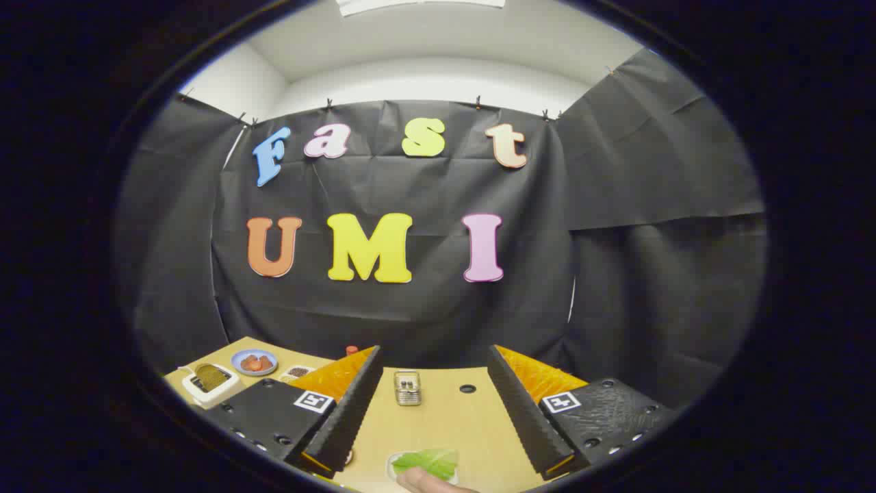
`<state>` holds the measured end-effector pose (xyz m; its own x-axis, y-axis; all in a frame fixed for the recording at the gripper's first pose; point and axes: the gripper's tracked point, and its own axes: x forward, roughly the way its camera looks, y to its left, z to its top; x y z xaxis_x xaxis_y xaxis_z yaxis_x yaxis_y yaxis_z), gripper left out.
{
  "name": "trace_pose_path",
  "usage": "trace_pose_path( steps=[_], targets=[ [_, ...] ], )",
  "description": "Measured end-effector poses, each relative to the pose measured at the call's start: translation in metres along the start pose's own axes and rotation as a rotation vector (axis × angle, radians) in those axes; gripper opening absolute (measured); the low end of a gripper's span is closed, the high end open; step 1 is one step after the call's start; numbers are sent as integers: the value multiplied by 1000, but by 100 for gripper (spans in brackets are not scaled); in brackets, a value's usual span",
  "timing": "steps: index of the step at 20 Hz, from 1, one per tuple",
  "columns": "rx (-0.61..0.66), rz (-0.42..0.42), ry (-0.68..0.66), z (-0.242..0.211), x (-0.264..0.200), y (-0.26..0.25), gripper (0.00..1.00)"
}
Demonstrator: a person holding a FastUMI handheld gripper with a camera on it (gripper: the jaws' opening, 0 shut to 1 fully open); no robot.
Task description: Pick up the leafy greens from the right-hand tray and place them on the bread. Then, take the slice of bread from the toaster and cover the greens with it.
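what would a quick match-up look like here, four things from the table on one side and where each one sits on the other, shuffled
Things:
1. leafy greens
2. toaster
3. blue plate
4. white tray

Places:
A. far end of the wooden table, beyond the open fingers
B. nearest the camera, low between the fingers, on a small white dish
C. off to the left, just behind the white tray, holding red pieces
D. off to the left beside the left finger, holding a dark brown piece

Pairs: 1-B, 2-A, 3-C, 4-D

The gripper is open and holds nothing.
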<state>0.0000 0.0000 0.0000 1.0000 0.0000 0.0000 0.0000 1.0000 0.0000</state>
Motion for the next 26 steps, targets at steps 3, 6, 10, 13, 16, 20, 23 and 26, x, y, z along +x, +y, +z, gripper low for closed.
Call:
trace_pose_path(
  steps=[3,6,10,13,16,20,23,26],
  targets=[
    [35,-11,1,4,-6,14,95],
    [11,-14,4,7,-8,11,95],
    [40,-8,15,5,-9,-5,95],
    [19,0,36,-3,-8,-23,95],
    [13,26,87,-25,-2,-35,95],
    [35,65,155,-57,9,-48,95],
    [33,92,247,-98,25,-49,94],
    [28,125,406,-161,39,-43,95]
  ],
)
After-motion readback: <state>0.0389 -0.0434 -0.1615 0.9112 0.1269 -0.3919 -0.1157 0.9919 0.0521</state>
